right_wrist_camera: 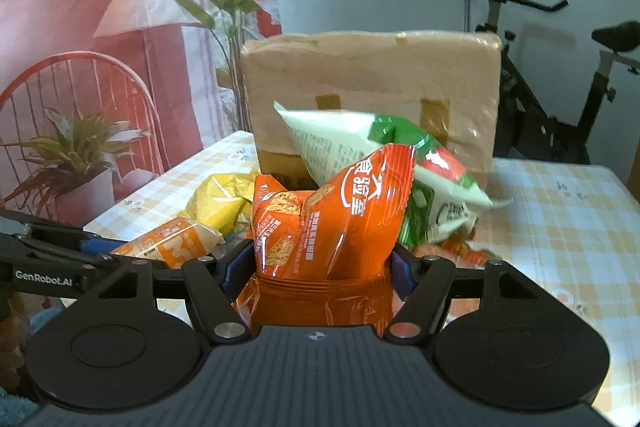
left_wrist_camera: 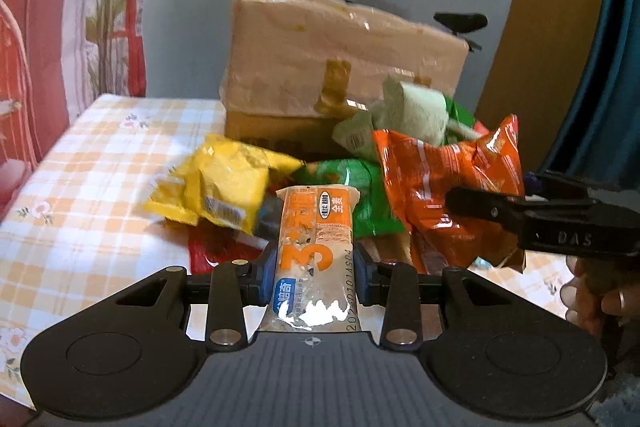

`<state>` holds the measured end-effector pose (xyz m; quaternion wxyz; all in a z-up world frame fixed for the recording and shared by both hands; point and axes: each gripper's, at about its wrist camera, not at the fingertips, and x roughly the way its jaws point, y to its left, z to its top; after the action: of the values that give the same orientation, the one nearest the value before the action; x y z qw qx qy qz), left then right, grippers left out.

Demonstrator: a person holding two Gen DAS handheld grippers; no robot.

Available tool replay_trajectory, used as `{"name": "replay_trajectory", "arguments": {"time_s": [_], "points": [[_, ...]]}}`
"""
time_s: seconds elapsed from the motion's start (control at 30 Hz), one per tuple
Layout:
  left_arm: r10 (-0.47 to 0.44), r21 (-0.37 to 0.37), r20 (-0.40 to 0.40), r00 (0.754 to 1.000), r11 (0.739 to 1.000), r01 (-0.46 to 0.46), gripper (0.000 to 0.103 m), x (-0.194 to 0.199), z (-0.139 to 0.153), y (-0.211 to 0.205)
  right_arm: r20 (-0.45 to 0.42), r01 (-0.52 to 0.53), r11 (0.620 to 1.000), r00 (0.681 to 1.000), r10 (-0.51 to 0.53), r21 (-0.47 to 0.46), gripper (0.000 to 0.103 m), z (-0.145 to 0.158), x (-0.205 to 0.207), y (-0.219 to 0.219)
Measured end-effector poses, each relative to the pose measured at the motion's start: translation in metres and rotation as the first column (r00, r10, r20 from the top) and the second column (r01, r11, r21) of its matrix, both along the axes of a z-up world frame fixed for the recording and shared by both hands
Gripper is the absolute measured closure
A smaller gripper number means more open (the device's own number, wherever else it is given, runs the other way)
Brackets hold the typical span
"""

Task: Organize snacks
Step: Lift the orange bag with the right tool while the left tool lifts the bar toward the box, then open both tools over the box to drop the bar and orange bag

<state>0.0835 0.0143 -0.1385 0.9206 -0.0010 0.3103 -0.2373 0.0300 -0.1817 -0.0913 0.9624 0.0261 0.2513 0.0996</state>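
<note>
My left gripper (left_wrist_camera: 316,273) is shut on a slim orange-and-clear biscuit pack (left_wrist_camera: 316,239), which stands lengthwise between the blue pads, lifted above the table. My right gripper (right_wrist_camera: 324,263) is shut on a crinkled orange snack bag (right_wrist_camera: 332,211), seen from the left wrist as the orange bag (left_wrist_camera: 448,179) pinched by the right gripper's black fingers (left_wrist_camera: 480,205). The biscuit pack (right_wrist_camera: 172,243) shows at the left of the right wrist view. Yellow packets (left_wrist_camera: 222,187), a green bag (left_wrist_camera: 360,195) and a white-green bag (right_wrist_camera: 360,147) lie piled by a cardboard box (left_wrist_camera: 336,67).
The checked tablecloth (left_wrist_camera: 100,163) has room at the left and also at the right, where tablecloth (right_wrist_camera: 560,219) shows. The taped box (right_wrist_camera: 372,83) stands behind the pile. A hand (left_wrist_camera: 600,295) holds the right gripper. An exercise bike (right_wrist_camera: 560,75) stands beyond the table.
</note>
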Motion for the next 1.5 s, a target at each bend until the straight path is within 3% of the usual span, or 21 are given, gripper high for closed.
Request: {"name": "replay_trajectory", "arguments": {"time_s": [0.33, 0.47, 0.87, 1.13, 1.5], "points": [[0.091, -0.06, 0.115, 0.989, 0.995, -0.085, 0.064, 0.012, 0.051, 0.017, 0.126, -0.113, 0.993, 0.985, 0.114, -0.019, 0.033, 0.035, -0.001, 0.012], [0.119, -0.088, 0.169, 0.978, 0.991, -0.106, 0.064, 0.02, 0.072, 0.019, 0.2, -0.115, 0.993, 0.973, 0.116, -0.017, 0.033, 0.056, 0.001, 0.008], [0.145, -0.124, 0.263, 0.954, 0.986, -0.115, 0.064, 0.042, 0.097, 0.005, 0.343, 0.031, 0.999, 0.939, -0.032, 0.009, 0.033, 0.092, 0.02, -0.033], [0.131, -0.143, 0.261, 0.956, 0.985, -0.096, 0.064, 0.072, 0.102, -0.009, 0.363, 0.125, 0.992, 0.923, -0.127, 0.03, 0.033, 0.096, 0.033, -0.061], [0.048, -0.113, 0.305, 0.951, 0.994, -0.014, 0.064, 0.131, 0.129, -0.05, 0.374, 0.165, 0.986, 0.915, -0.15, -0.007, 0.033, 0.11, 0.082, -0.081]]}}
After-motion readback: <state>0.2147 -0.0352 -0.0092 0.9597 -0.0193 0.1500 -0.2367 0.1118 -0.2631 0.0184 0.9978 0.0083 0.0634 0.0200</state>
